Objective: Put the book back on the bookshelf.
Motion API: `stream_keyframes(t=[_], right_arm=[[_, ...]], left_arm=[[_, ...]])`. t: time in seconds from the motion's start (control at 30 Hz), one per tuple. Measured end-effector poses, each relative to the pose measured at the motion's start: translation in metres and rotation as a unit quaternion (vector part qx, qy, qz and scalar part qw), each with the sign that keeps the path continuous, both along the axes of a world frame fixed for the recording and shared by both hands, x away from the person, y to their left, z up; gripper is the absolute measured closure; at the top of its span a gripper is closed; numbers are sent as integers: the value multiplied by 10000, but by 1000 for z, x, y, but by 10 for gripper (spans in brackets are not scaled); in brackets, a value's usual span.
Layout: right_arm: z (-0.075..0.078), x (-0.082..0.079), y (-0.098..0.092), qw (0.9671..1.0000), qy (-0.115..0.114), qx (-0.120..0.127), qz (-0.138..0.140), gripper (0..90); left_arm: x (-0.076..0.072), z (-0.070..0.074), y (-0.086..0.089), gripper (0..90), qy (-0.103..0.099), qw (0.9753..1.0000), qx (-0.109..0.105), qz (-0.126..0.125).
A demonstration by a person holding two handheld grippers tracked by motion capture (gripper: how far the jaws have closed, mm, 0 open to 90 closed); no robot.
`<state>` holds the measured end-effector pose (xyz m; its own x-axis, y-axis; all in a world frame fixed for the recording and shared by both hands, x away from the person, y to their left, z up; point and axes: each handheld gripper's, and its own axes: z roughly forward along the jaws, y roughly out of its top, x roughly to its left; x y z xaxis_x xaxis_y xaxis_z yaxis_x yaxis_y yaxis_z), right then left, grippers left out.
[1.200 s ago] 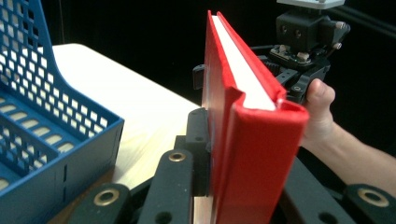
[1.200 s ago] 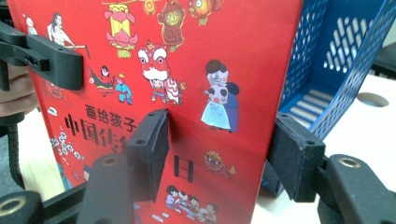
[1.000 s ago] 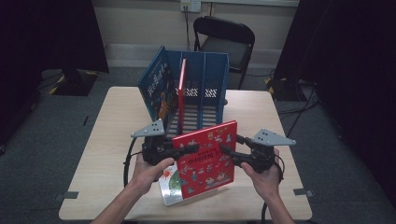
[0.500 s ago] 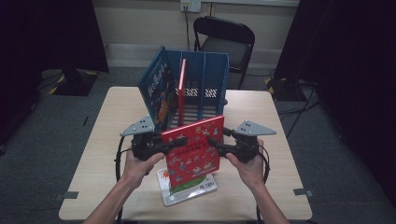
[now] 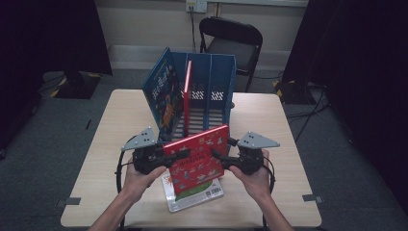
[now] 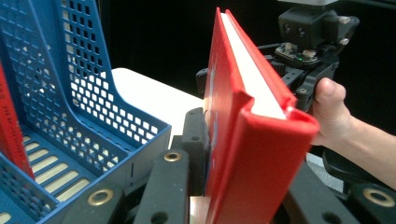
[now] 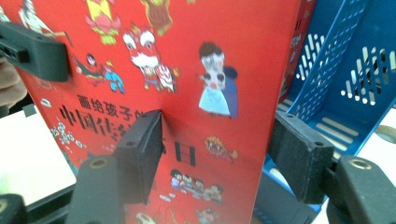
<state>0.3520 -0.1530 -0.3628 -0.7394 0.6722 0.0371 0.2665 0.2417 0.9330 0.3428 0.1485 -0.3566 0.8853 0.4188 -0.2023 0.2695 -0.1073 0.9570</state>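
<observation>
Dark curtains and a grey carpet surround a pale wooden bench (image 5: pixel 106 144), with a black folding chair (image 5: pixel 233 41) behind it against the far wall. On the bench's far half stands a blue file rack (image 5: pixel 211 91) with upright dividers; a blue picture book (image 5: pixel 161 94) leans against its left side, and a thin red book (image 5: pixel 186 94) stands in one of its slots.

In front of the rack, a red picture book (image 5: pixel 197 156) is held upright and tilted above the bench, between the two hand-held grippers. The left hand-held gripper (image 5: pixel 166 158) grips the book's left edge; in the left gripper view its jaws are closed against the cover near the spine (image 6: pixel 261 154). The right hand-held gripper (image 5: pixel 222 161) meets the book's right edge; in the right gripper view its jaws stand apart, one pad (image 7: pixel 140 154) lying against the front cover and the other off beyond the book's edge, so a firm grip cannot be confirmed.

Another book (image 5: pixel 192 195) lies flat on the bench beneath the raised one, near the front edge.
</observation>
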Motion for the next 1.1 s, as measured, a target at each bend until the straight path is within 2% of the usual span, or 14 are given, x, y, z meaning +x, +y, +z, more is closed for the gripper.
stream_keyframes(t=[0.07, 0.23, 0.3, 0.43, 0.57, 0.67, 0.83, 0.93, 0.97, 1.03, 1.1], right_arm=[[-2, -2, -1, 10000, 40, 20, 74, 368], [-1, -3, 4, 9997, -85, -122, 201, 346], [0, 0, 7, 9995, -68, -137, 280, 344], [-1, 3, 11, 9996, -64, -109, 250, 336], [-4, 0, 10, 9998, -64, -37, 160, 317], [-5, -3, 9, 9999, -54, -122, 35, 311], [-7, -11, 3, 9999, -61, -157, -34, 358], [-7, -19, -4, 9998, -127, -154, -25, 450], [-7, -22, -6, 9997, -150, -165, -49, 469], [-8, -28, -10, 9999, -129, -84, 9, 508], [-9, -33, -10, 9998, -126, -92, 85, 509]], left_arm=[[-3, 0, -1, 760, -55, 10000, 11, 10], [-13, 1, 1, 750, -218, 9997, 129, 56], [-15, 1, 3, 744, -176, 9997, 87, 115], [-14, -1, 5, 726, -105, 9999, -7, 91], [-13, -1, 5, 703, -4, 10000, -37, 33], [-13, 0, 4, 704, 3, 10000, -59, 27], [-14, -1, 2, 708, 2, 10000, -24, 8], [-16, -1, -2, 701, -35, 10000, 11, 4], [-17, -2, -7, 696, -35, 10000, 93, 8], [-18, -3, -12, 678, -39, 9999, 161, -18], [-18, -3, -14, 665, -33, 9999, 154, -60]])
